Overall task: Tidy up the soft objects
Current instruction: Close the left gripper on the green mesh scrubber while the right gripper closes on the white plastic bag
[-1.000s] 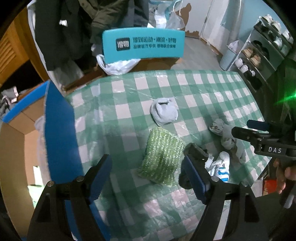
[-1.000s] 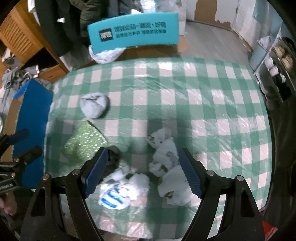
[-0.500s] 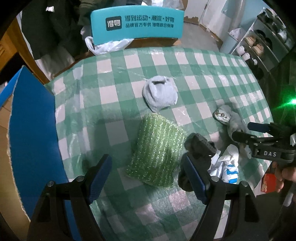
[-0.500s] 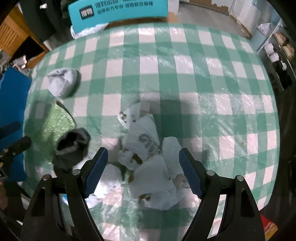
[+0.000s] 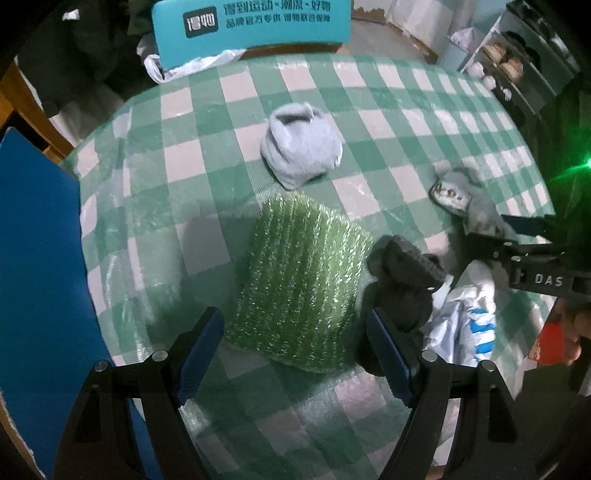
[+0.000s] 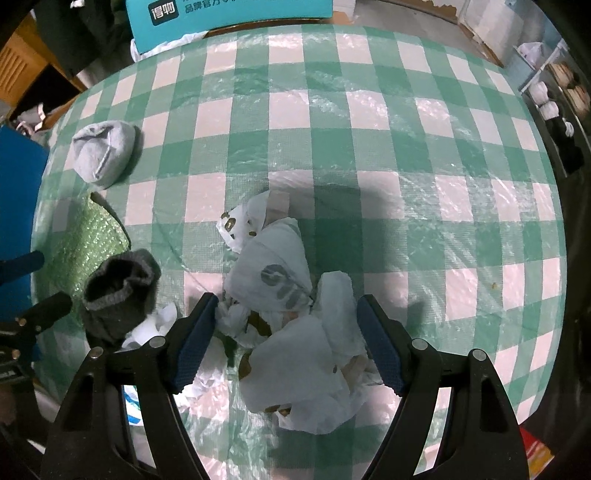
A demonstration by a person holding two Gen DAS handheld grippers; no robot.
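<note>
Left gripper [image 5: 295, 347] spread wide above green sponge cloth [image 5: 299, 280]; dark sock [image 5: 402, 280] at its right. Right gripper [image 6: 286, 341] spread wide around white socks [image 6: 295, 332]. Grey sock [image 5: 299, 147] far.

Blue-striped white sock [image 5: 469, 325] half hidden behind dark sock [image 5: 402, 284]; teal box [image 6: 229, 14] cut by top edge.

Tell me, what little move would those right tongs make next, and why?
Probably lower a bit and close. The right tongs are open, and the crumpled white sock pile on the checked tablecloth sits right between their fingers, so a squeeze should catch it. The left tongs, also open, straddle the green sparkly cloth.
</note>
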